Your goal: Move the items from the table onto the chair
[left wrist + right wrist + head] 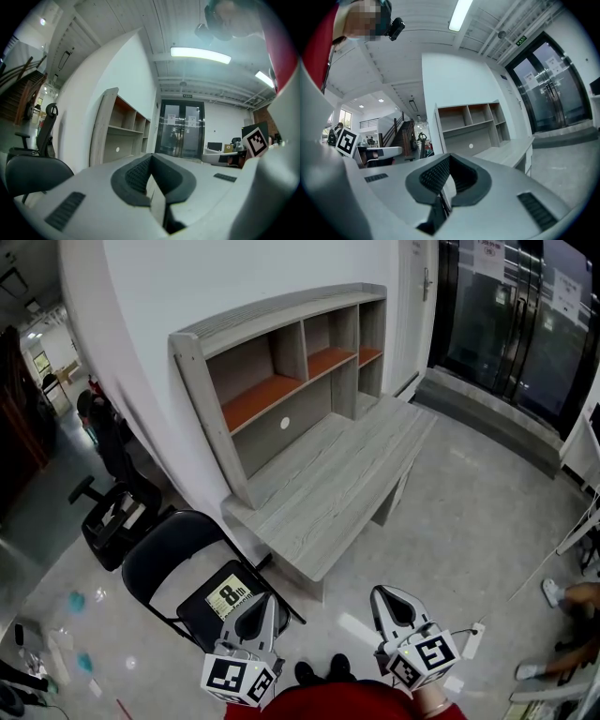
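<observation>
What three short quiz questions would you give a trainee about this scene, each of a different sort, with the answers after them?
1. True or false: the top of the desk is bare.
2. Where does the flat labelled item lie? A) on the desk B) on the seat of the chair C) on the floor
3. Fill in: the jaws of the left gripper and the right gripper are both ____, with nothing between them.
Key: 1 true; 2 B; 3 shut.
</observation>
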A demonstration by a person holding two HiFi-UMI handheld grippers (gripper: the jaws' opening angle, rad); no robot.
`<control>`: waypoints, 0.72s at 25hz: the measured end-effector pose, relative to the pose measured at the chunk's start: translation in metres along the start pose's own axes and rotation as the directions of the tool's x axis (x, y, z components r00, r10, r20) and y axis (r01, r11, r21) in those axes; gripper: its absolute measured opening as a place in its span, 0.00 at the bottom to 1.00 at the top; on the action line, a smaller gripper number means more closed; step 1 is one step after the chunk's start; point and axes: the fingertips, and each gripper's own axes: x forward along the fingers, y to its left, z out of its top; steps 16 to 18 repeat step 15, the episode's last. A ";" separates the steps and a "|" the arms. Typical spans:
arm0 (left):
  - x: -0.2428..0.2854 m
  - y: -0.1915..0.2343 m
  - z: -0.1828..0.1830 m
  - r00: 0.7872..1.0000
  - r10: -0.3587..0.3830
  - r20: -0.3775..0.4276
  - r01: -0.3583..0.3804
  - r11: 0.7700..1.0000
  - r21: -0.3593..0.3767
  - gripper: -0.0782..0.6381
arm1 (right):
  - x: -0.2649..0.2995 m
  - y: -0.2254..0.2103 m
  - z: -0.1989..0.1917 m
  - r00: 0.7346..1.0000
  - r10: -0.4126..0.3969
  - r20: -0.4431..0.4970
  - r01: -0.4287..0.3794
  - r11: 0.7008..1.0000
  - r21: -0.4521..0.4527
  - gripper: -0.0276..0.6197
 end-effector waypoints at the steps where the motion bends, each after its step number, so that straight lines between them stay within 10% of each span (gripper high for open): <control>1: 0.001 -0.001 0.000 1.000 -0.001 -0.001 0.001 1.000 0.002 0.12 | 0.001 0.001 -0.001 1.000 0.003 -0.002 -0.003 1.000 -0.005 0.06; 18: -0.001 -0.008 -0.006 1.000 -0.012 -0.013 0.012 1.000 0.021 0.12 | 0.004 0.007 -0.009 1.000 0.022 -0.007 -0.023 1.000 -0.017 0.06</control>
